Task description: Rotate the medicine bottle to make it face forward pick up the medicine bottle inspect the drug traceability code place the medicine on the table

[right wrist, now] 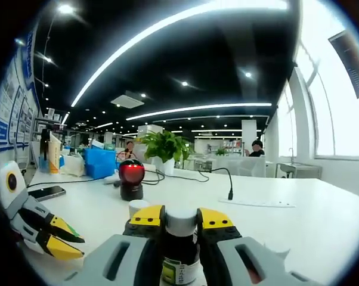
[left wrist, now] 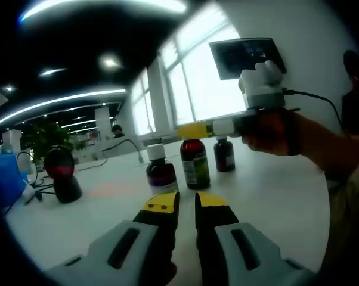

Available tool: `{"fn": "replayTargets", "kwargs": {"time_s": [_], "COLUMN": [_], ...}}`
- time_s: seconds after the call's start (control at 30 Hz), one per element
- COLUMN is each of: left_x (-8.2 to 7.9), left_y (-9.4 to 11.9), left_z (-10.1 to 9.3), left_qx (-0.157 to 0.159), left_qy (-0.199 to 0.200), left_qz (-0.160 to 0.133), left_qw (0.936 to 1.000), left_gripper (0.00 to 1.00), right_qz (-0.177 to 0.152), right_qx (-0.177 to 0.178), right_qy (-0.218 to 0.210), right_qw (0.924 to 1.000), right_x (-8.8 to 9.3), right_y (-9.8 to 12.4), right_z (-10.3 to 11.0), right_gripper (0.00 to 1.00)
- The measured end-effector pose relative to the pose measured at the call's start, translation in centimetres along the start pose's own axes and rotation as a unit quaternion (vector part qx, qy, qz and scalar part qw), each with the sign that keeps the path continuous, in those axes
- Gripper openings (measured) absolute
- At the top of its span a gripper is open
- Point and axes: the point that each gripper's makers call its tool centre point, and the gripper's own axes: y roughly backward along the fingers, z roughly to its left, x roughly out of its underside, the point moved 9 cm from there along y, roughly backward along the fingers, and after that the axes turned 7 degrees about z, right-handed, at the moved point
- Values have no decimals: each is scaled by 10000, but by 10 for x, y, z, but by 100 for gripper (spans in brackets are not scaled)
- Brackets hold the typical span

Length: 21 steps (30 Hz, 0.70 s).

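Three dark brown medicine bottles stand on the white table (left wrist: 269, 196). The middle bottle (left wrist: 195, 165) has a pale label, and my right gripper (left wrist: 194, 130), held by a hand, is clamped at its cap. In the right gripper view that white-capped bottle (right wrist: 180, 241) sits between the yellow-tipped jaws of the right gripper (right wrist: 179, 218). A second bottle (left wrist: 161, 170) with a white cap stands nearer to me, and a third (left wrist: 224, 154) stands behind. My left gripper (left wrist: 187, 201) hovers just short of them, jaws together and empty; it also appears as the left gripper (right wrist: 72, 241) low on the left.
A black barcode scanner (left wrist: 63, 174) with a red window (right wrist: 132, 173) stands on the table to the left. A phone (right wrist: 47, 192), a blue box (right wrist: 101, 162), a potted plant (right wrist: 164, 146) and a cable (right wrist: 227, 179) lie farther back. People sit in the distance.
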Motion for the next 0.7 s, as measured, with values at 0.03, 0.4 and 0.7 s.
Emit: {"fn": "replayTargets", "kwargs": {"time_s": [0.03,0.4,0.7], "left_x": [0,0,0], "left_y": [0,-1,-1], "left_z": [0,1,2], "left_qx": [0,2,-6], "left_qy": [0,8,9], "left_qz": [1,-2,-1], "left_qw": [10000,10000,10000], "left_gripper": [4,4,4], "right_qz": [4,63,-87], "right_qx": [6,77,0], "right_qy": [6,130,121], "right_qw": [10000,9999,9999], "right_x": [0,-2,-11], "right_y": [0,0,12], "right_z": [0,-1,-1], "right_gripper": [17,18,18]}}
